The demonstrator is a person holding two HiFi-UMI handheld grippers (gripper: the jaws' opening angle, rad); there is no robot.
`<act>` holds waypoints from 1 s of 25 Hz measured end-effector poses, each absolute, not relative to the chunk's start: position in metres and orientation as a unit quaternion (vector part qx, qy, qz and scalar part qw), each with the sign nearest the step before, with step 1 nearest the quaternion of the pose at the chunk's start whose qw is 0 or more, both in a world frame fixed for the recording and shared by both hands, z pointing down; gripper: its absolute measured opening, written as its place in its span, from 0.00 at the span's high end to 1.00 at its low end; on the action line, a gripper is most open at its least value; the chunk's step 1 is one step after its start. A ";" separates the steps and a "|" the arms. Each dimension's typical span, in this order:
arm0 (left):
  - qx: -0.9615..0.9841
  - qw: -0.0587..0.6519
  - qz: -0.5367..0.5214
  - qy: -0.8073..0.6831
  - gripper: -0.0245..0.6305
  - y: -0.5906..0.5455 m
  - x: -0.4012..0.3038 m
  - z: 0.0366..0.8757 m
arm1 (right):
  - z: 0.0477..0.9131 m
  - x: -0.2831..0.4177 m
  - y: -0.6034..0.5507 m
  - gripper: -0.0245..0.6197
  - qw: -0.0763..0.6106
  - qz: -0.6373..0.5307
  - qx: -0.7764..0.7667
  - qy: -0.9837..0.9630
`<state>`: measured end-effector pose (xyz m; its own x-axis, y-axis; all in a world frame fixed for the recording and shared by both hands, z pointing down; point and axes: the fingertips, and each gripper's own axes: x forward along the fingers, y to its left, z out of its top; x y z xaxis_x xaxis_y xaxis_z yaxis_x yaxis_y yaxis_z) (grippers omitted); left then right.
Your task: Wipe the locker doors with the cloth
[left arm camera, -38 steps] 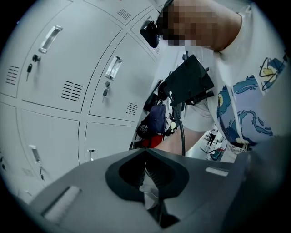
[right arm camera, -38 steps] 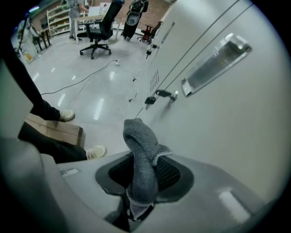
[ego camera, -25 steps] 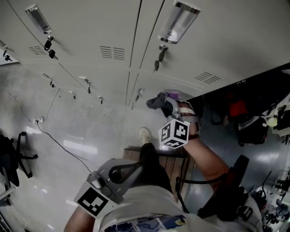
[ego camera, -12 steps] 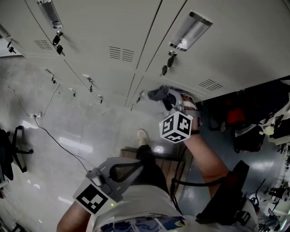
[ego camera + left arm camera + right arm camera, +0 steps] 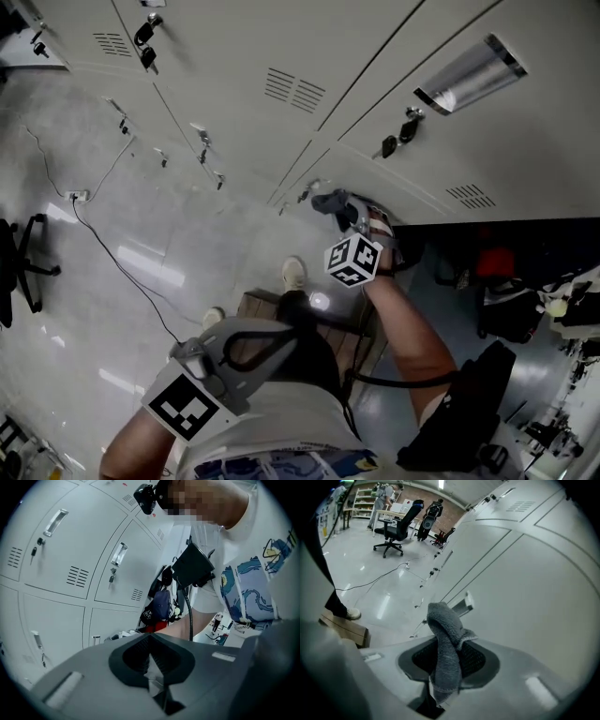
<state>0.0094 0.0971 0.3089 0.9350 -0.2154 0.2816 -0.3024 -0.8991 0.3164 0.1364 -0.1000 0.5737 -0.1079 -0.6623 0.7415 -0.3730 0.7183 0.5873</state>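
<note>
Locker doors [image 5: 375, 37] (pale, vented) meet glossy floor [image 5: 141, 267]; jaws clamp cloth [image 5: 445, 658].

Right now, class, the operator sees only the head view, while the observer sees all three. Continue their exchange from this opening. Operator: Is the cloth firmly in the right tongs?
Observer: Yes. The right gripper view shows the right tongs shut on the grey cloth, its folded end sticking out past them.
Operator: And the left tongs?
Observer: The left gripper view shows the left tongs shut, with nothing between them.
Operator: What lies just ahead of the cloth?
Observer: A metal handle on the locker door sits right behind the cloth's tip. Whether they touch, I cannot tell.
</note>
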 end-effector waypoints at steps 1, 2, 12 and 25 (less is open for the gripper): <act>0.965 0.183 0.124 -0.138 0.96 0.097 0.008 0.311 | 0.588 0.137 -0.100 0.79 0.572 -0.124 0.347 -0.733; 0.964 0.186 0.127 -0.143 0.96 0.096 0.007 0.313 | 0.601 0.138 -0.099 0.79 0.576 -0.120 0.342 -0.733; 0.951 0.211 0.138 -0.178 0.96 0.091 -0.002 0.329 | 0.705 0.141 -0.097 0.79 0.617 -0.069 0.304 -0.723; 0.957 0.195 0.120 -0.179 0.96 0.092 -0.006 0.320 | 0.668 0.141 -0.077 0.79 0.633 -0.086 0.273 -0.720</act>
<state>-0.0064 0.0920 0.3195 0.9071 -0.2952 0.2999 -0.3890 -0.8601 0.3300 0.1406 -0.0773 0.6678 -0.0503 -0.5013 0.8638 -0.2834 0.8365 0.4690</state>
